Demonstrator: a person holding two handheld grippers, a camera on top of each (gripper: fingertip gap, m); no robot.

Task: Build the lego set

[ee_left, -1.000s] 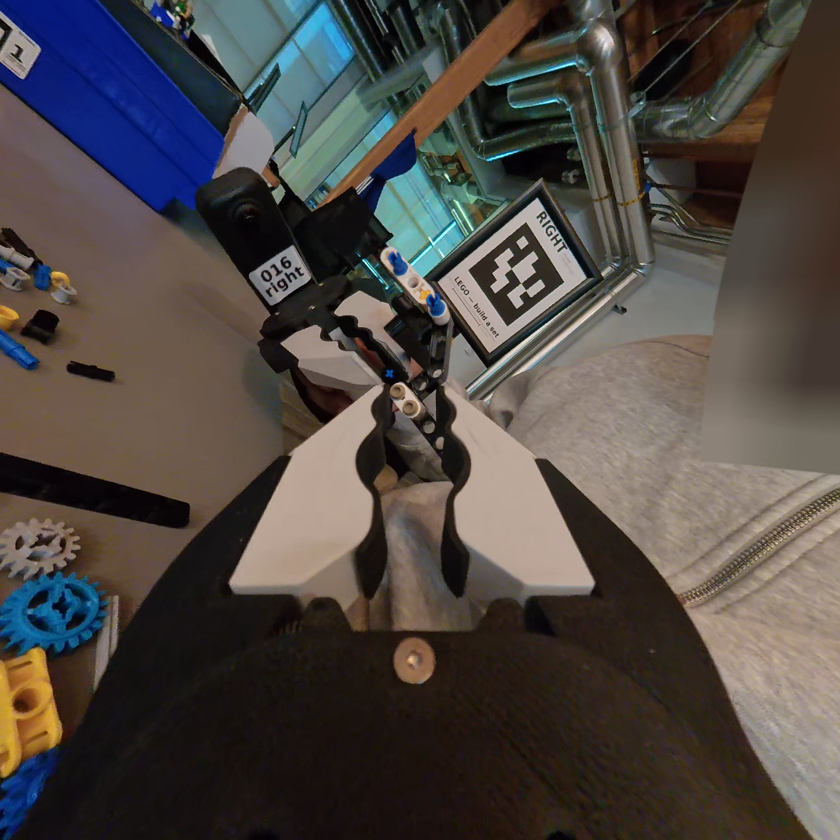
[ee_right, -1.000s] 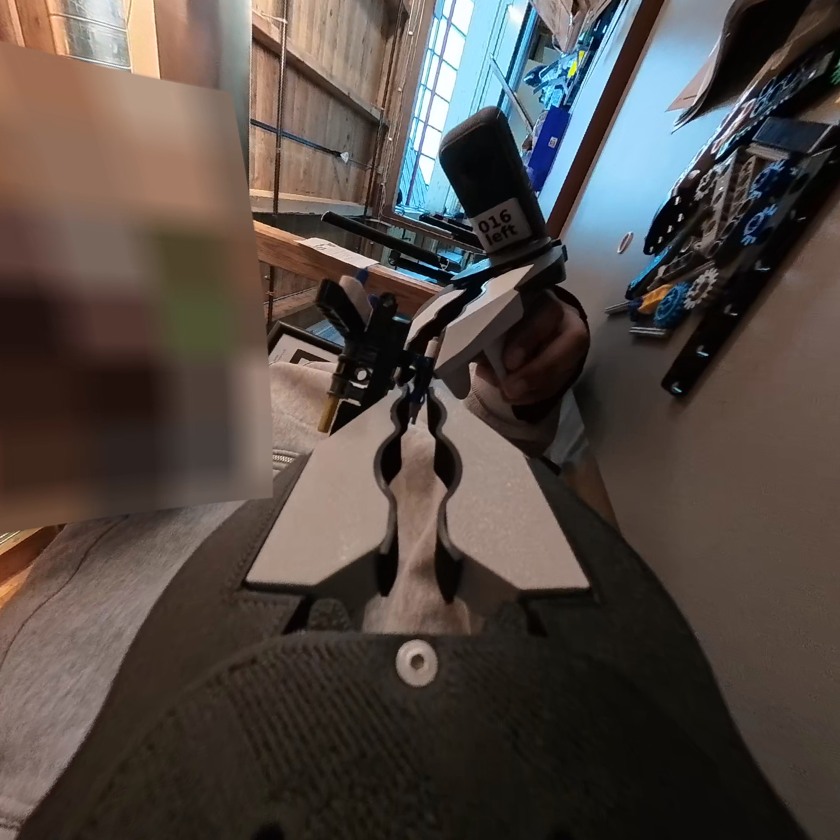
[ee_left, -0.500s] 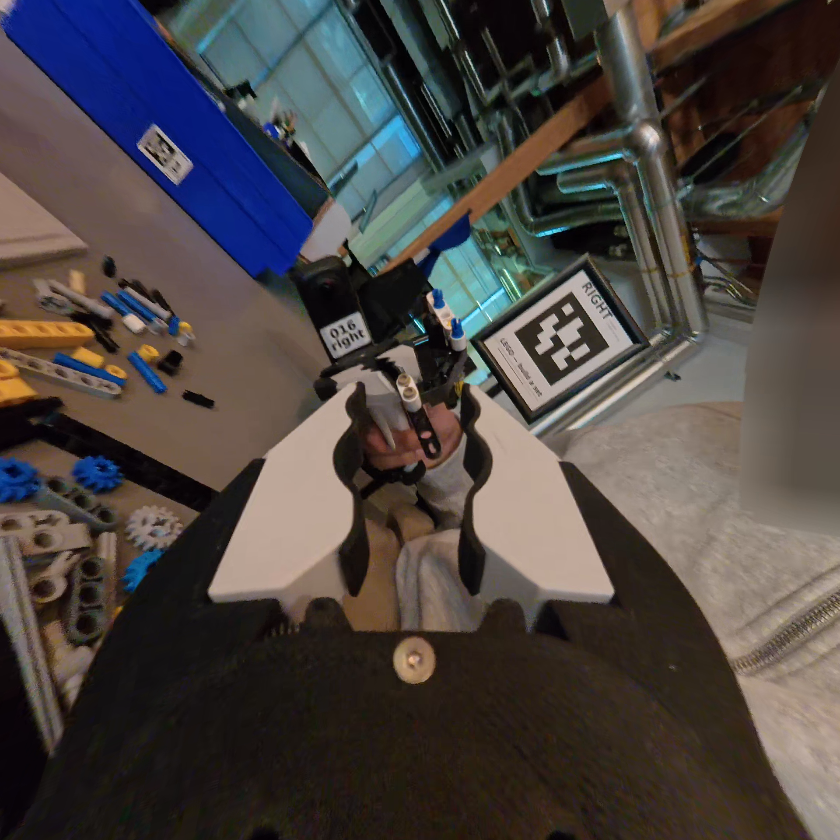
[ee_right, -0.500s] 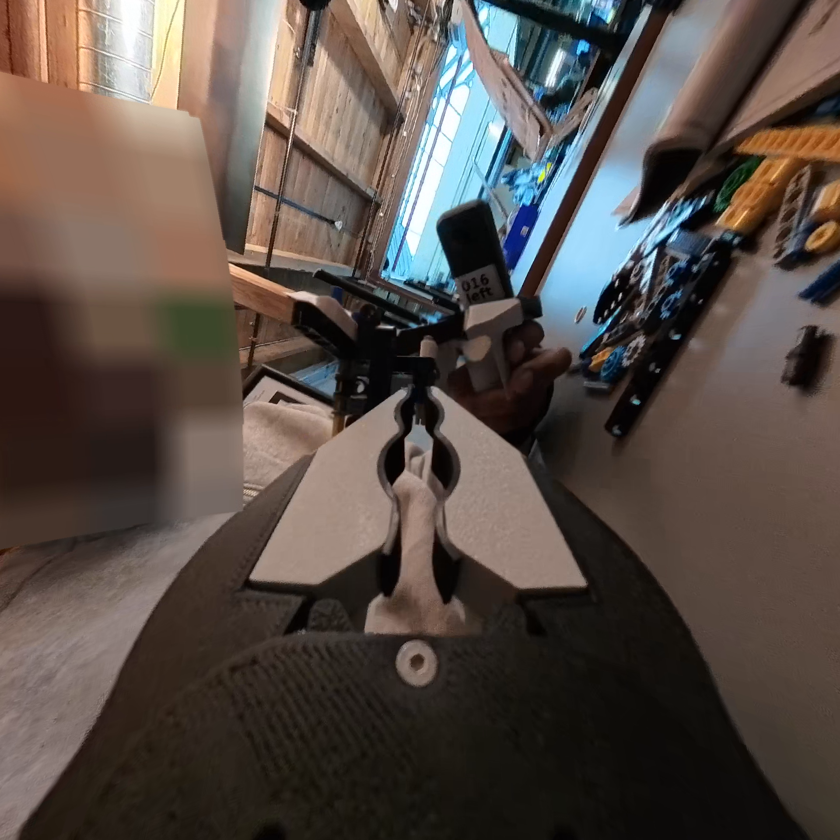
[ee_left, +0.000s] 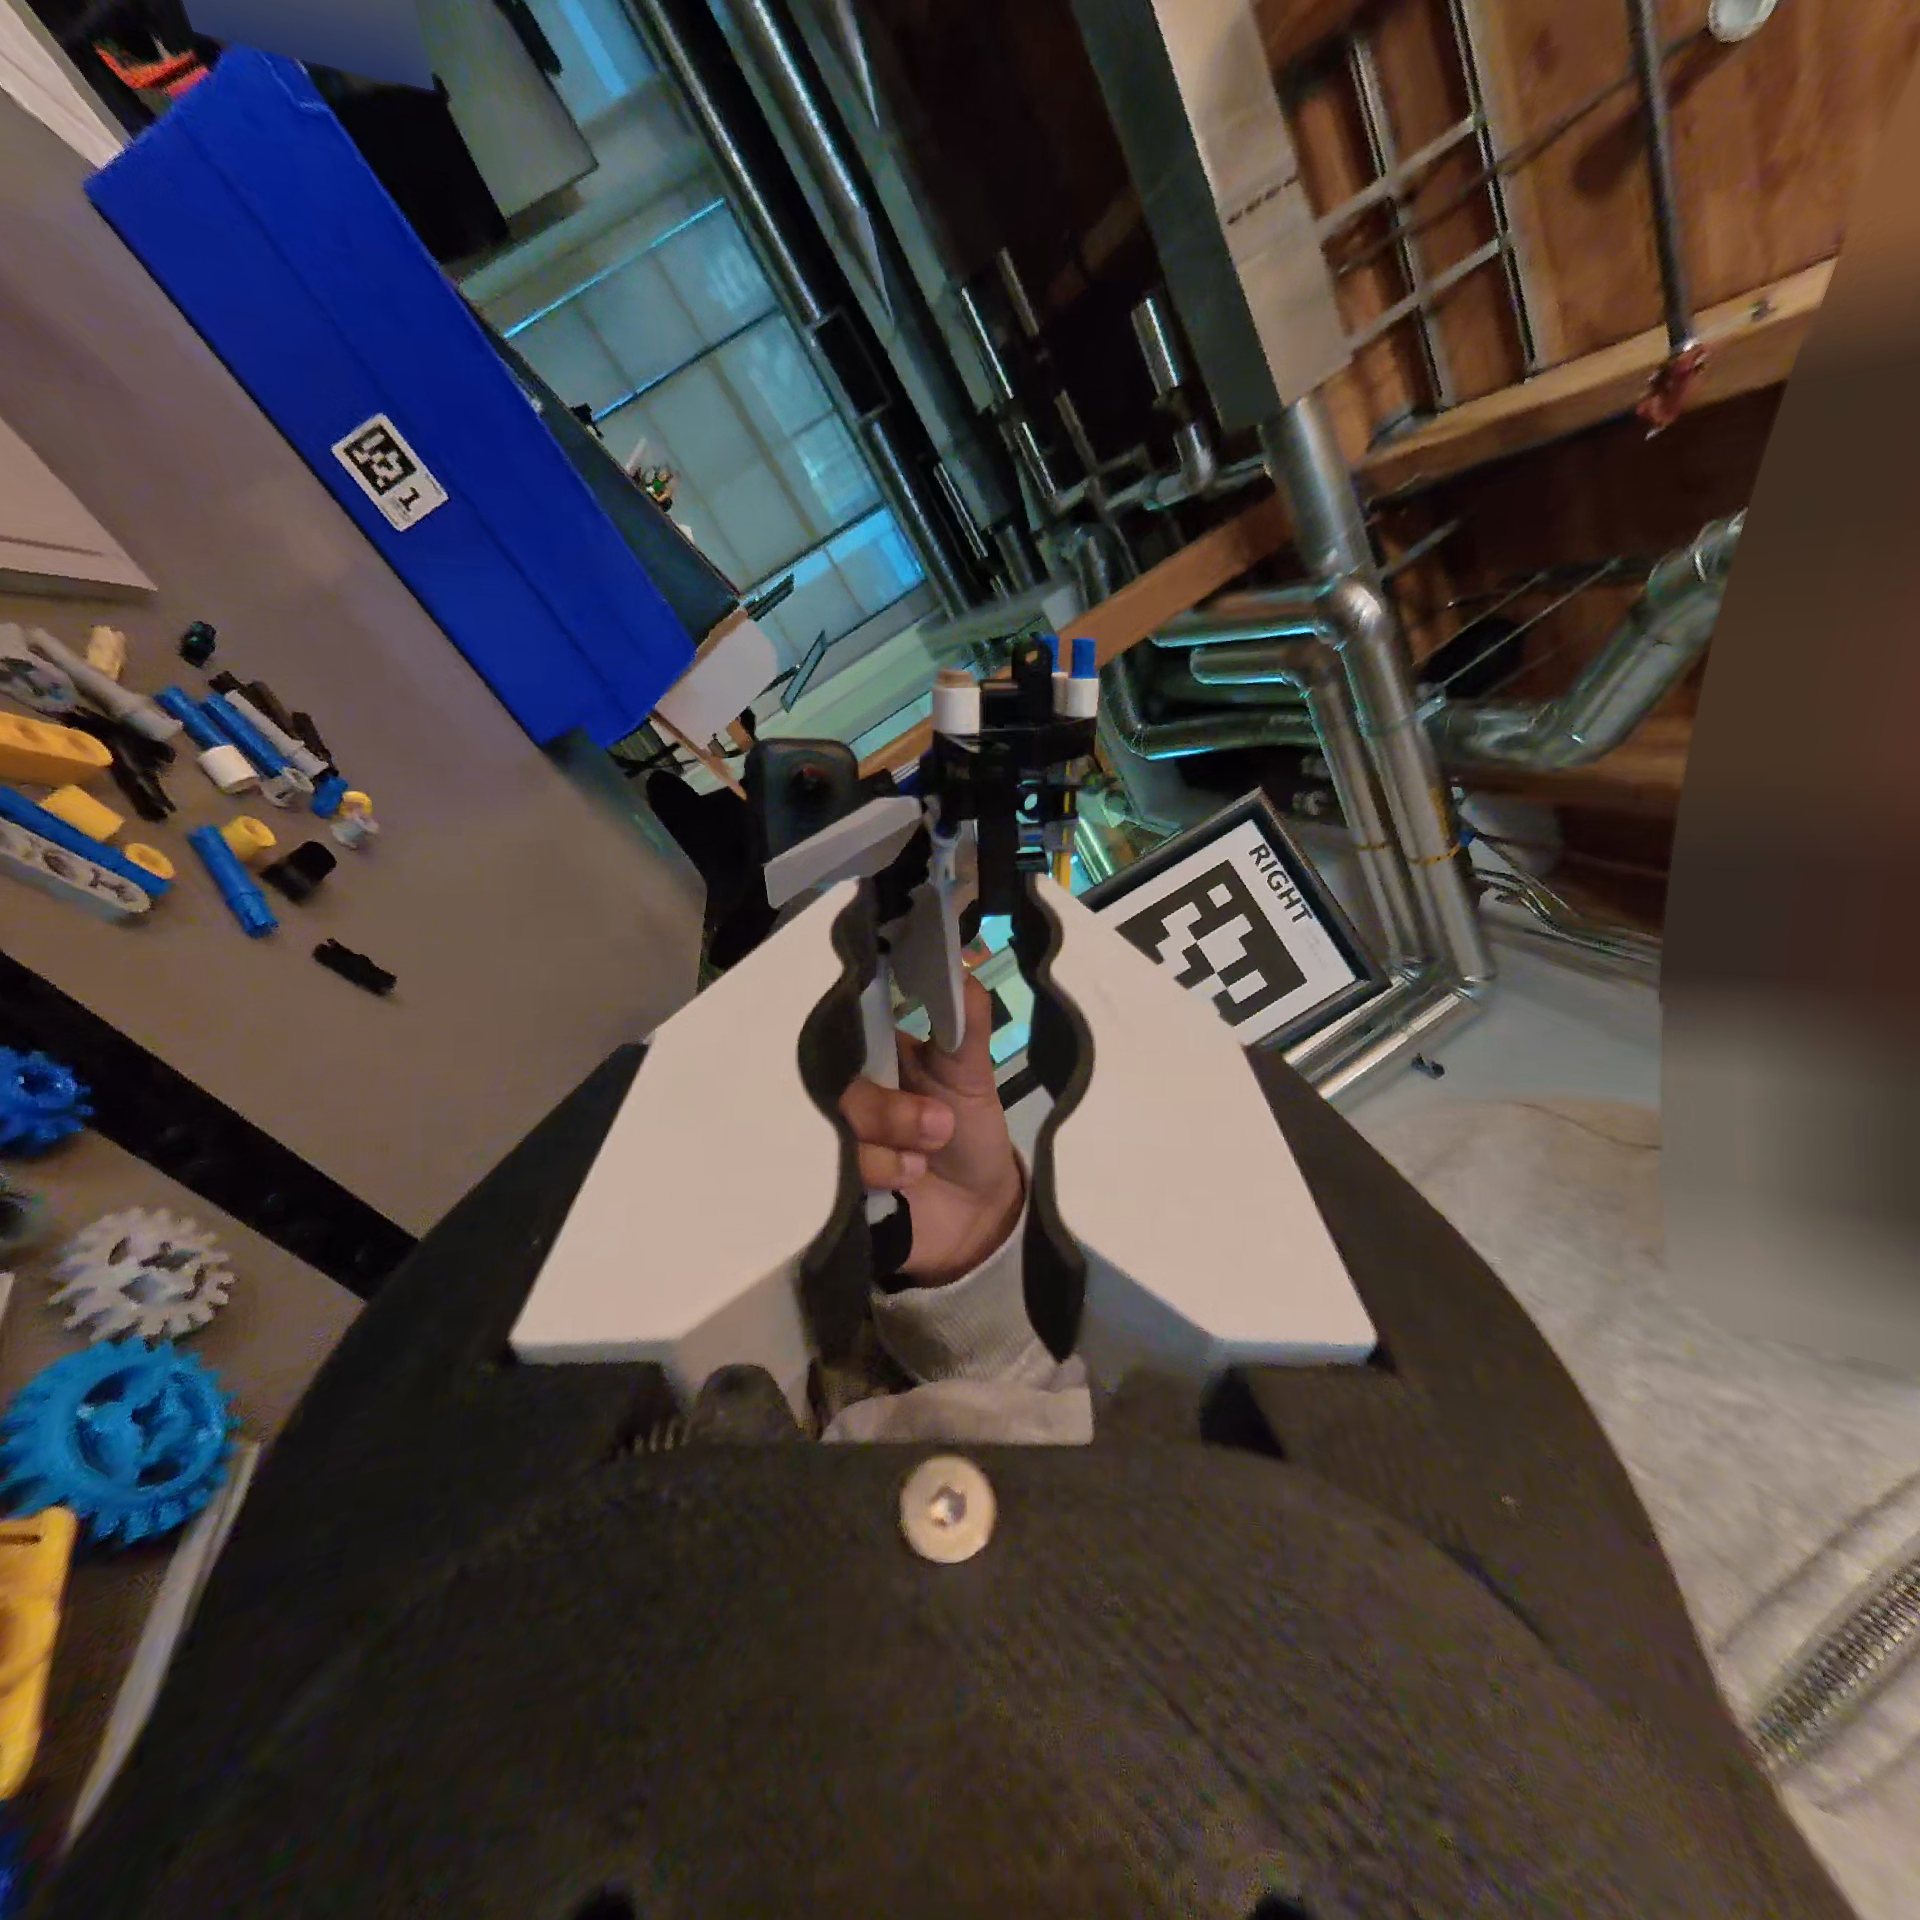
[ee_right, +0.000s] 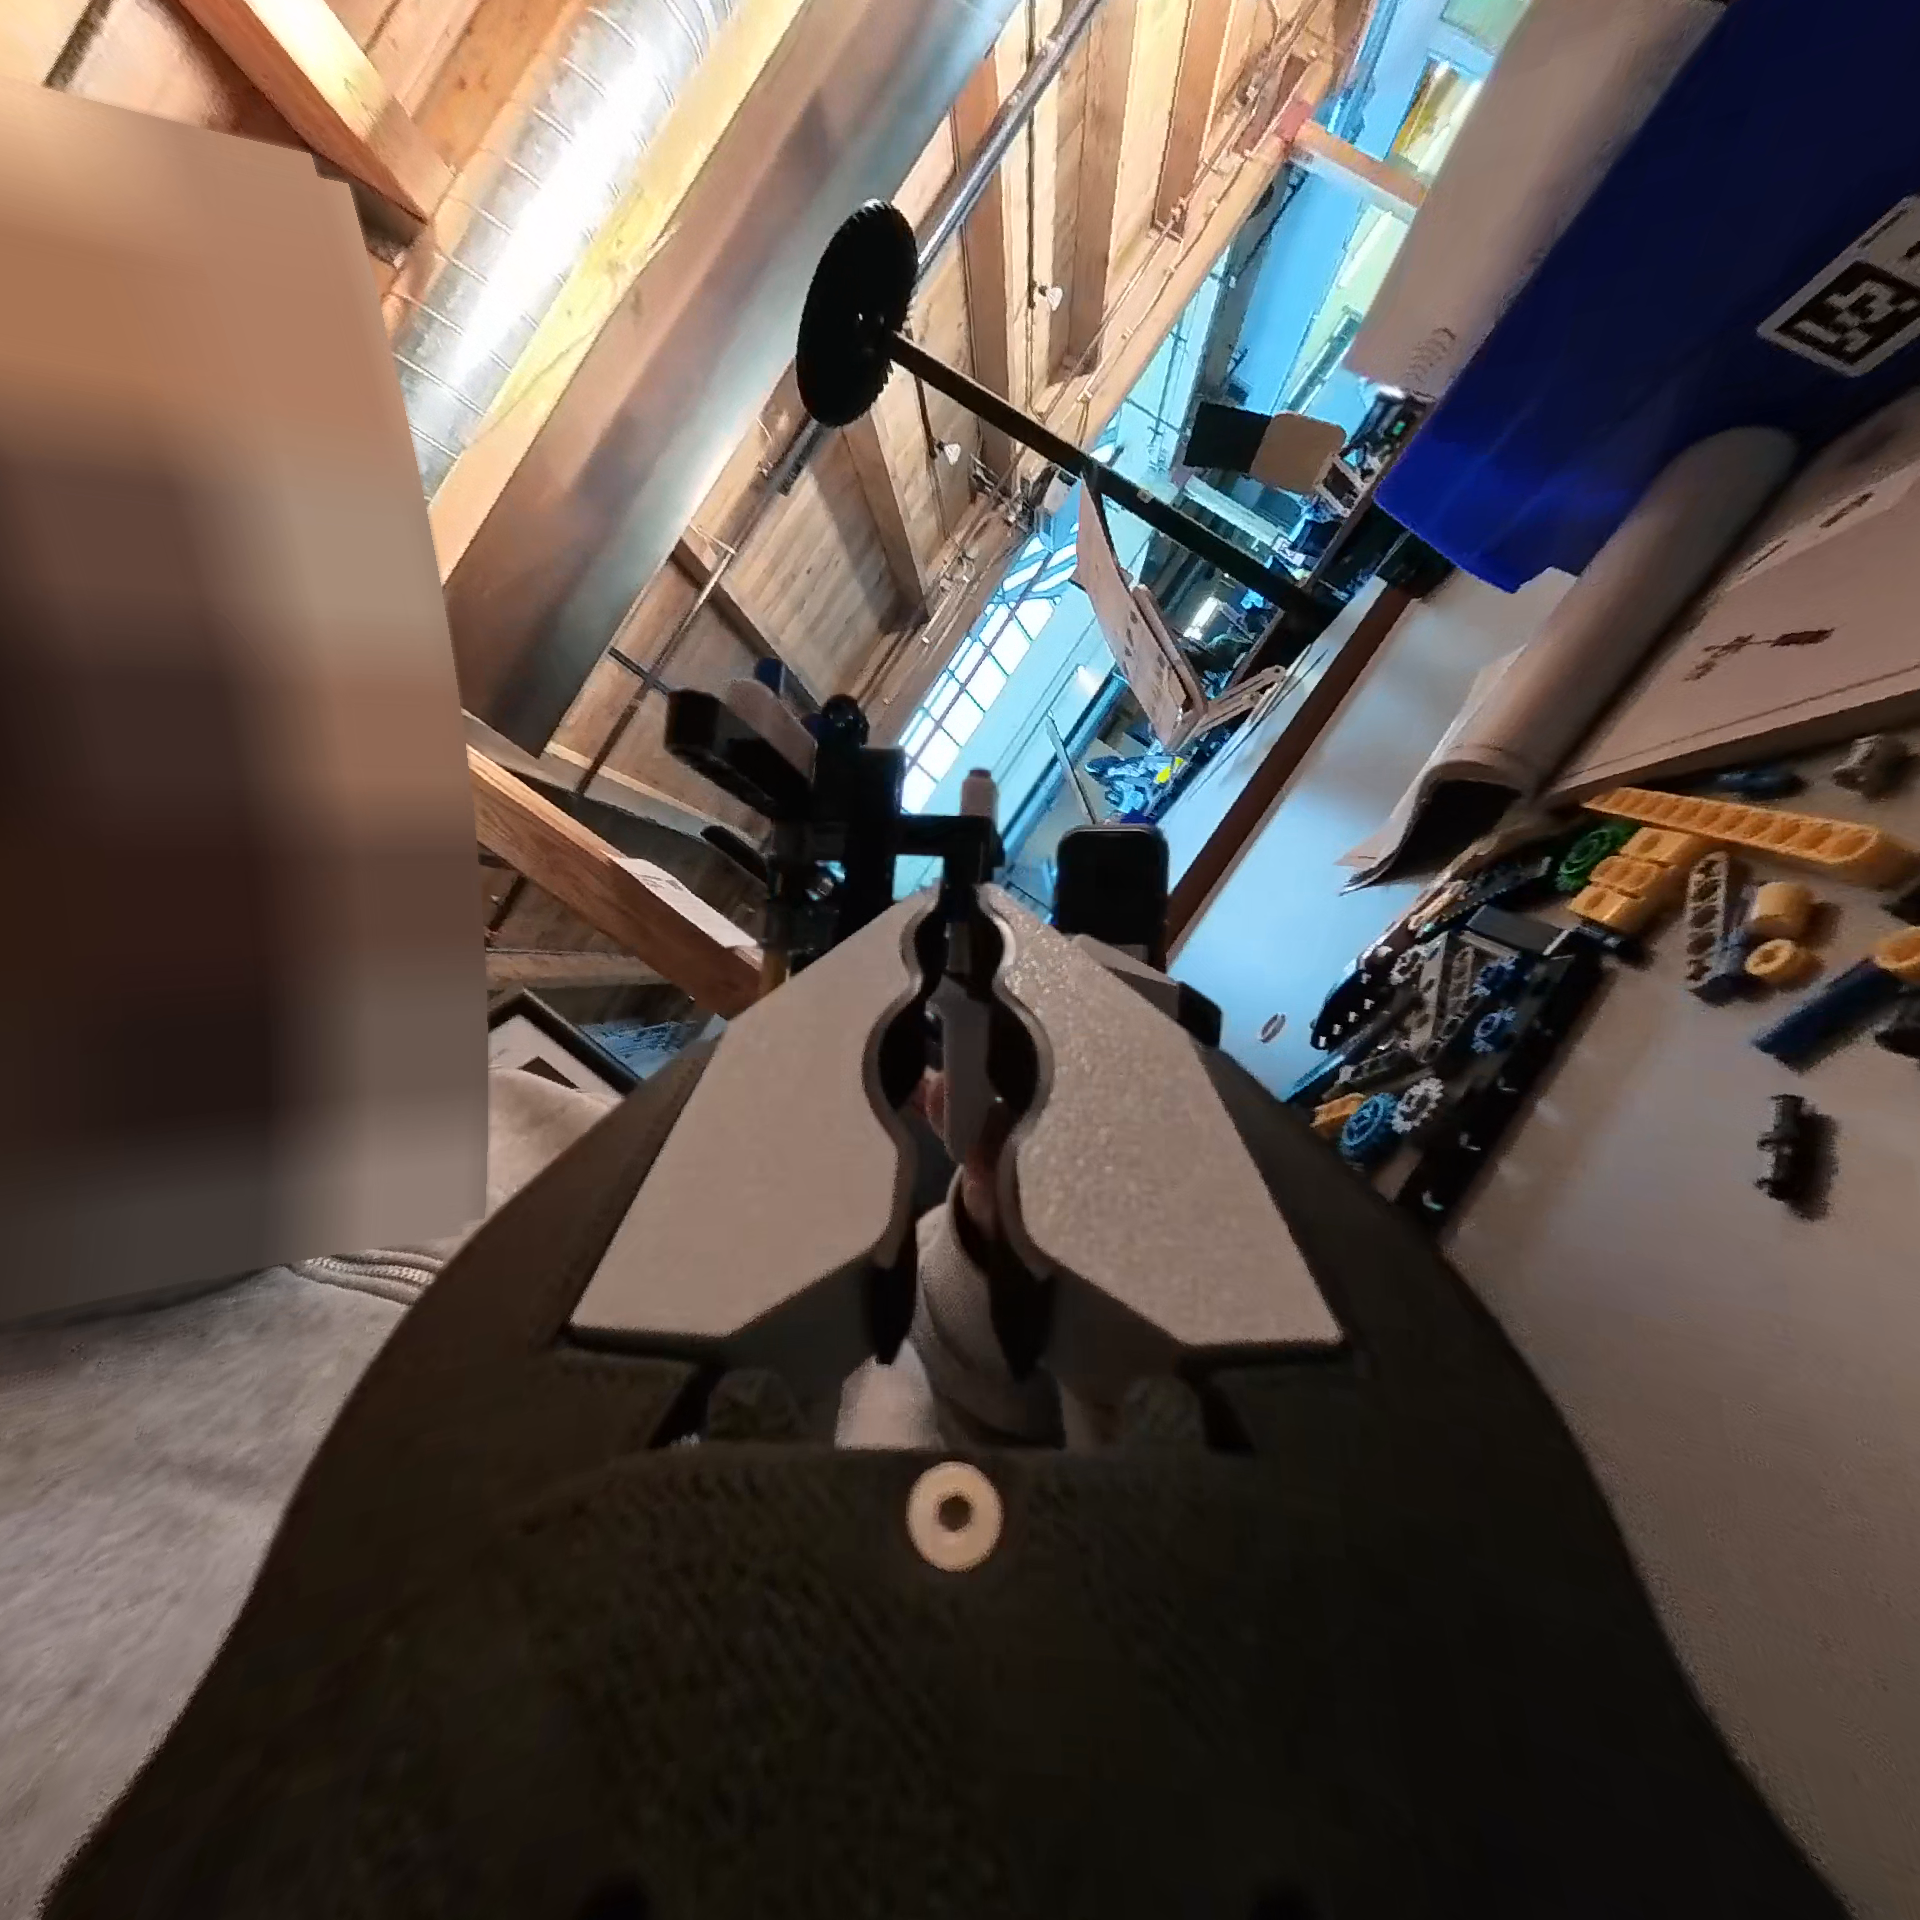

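Note:
A small black lego assembly (ee_left: 1000, 758) with white and blue pins is held up in the air. It also shows in the right wrist view (ee_right: 831, 790). My right gripper (ee_right: 961, 899) is shut on the assembly's lower black part. In the left wrist view the right gripper (ee_left: 914, 842) reaches the assembly from the left, with a hand below it. My left gripper (ee_left: 945, 904) is open and empty. Its tips sit just below the assembly, and I cannot tell whether they touch it. The left gripper's body (ee_right: 1112, 883) shows just behind the right fingertips.
Loose pieces lie on the grey table (ee_left: 468, 987): blue gear (ee_left: 114, 1434), white gear (ee_left: 140, 1283), long black beam (ee_left: 208, 1143), small blue and yellow parts (ee_left: 156, 810). A blue bin (ee_left: 364, 395), a framed marker sign (ee_left: 1236, 935), a yellow beam (ee_right: 1745, 831) and a booklet (ee_right: 1766, 644) are near. A grey hoodie (ee_left: 1662, 1403) is below.
My left gripper let go of the assembly and opened. The right gripper kept its hold. Both grippers tilted upward, and the assembly now stands more upright.

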